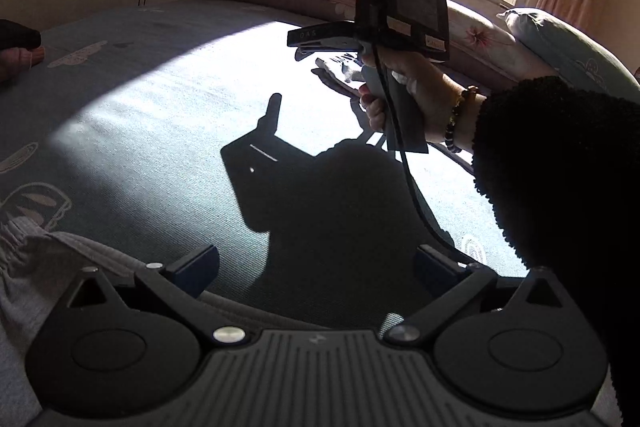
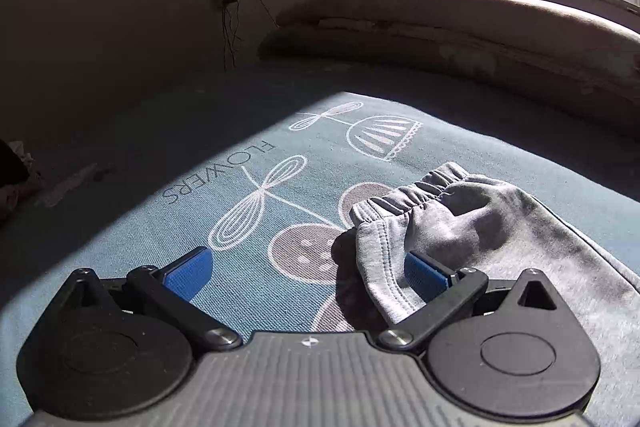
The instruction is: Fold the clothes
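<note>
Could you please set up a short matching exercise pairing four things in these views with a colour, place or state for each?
Things:
1. grey garment
2. bedsheet
3. right gripper
4. rolled bedding

Descriptions:
A. teal, printed with the word FLOWERS
B. lies along the far side of the bed, below the window
C. crumpled, its elastic waistband showing
D. open, with blue pads

Right pairs: 1-C, 2-A, 3-D, 4-B
</note>
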A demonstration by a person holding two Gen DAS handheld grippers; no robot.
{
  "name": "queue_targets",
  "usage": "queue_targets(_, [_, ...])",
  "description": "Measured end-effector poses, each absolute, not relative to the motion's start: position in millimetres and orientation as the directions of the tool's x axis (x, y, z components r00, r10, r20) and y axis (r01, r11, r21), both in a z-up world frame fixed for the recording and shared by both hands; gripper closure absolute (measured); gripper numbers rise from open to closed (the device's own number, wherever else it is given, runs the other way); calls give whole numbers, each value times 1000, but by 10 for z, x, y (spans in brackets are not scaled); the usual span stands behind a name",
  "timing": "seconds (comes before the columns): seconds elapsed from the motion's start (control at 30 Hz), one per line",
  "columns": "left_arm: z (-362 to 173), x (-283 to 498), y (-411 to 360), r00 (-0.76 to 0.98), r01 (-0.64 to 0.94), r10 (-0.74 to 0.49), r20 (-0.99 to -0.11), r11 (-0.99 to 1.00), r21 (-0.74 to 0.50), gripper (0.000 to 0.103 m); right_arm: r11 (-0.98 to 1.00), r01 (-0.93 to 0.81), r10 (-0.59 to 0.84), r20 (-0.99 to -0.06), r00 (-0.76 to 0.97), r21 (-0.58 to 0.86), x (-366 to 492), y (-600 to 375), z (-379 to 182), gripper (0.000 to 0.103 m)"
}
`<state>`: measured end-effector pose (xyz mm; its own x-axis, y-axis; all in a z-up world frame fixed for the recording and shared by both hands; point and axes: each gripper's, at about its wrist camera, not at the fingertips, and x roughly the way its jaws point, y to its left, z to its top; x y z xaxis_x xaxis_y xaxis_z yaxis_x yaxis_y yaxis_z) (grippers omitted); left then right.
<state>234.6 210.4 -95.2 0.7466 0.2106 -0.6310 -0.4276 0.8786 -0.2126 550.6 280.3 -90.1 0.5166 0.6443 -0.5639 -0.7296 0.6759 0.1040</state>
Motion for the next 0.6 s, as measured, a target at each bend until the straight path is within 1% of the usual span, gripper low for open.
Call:
queue_targets(0.07, [-948,2357,2093,749,-422,210,-628,882,-209,1,742,-664,560,-625,544,88,5642,2807,-994,0])
queue_targets(0.1, [-948,2363,2099,748,-424,206,-631,880,-215,1,744,-656,557,-662,502,128,5708,2813,-1061,0])
queue_targets(0.2, [-952,2370,2111,747,-425,191,-637,874,-236,1,689,-677,643,-648,409,257,5699,2745,-1049,0])
queue_targets(0.33, [-930,2367,2055,759,-409,189,-623,883,-230,1,654,-642,712,-612,344,400,5661,2478,-804,0])
queue_targets(0.43, [-901,2364,1992,772,-380,161,-615,892,-244,1,697,-601,676,-638,368,391,5591,2037,-513,0])
queue_targets(0.6, [-866,2353,1896,787,-341,128,-604,906,-251,1,799,-519,569,-663,486,305,5436,891,39,0])
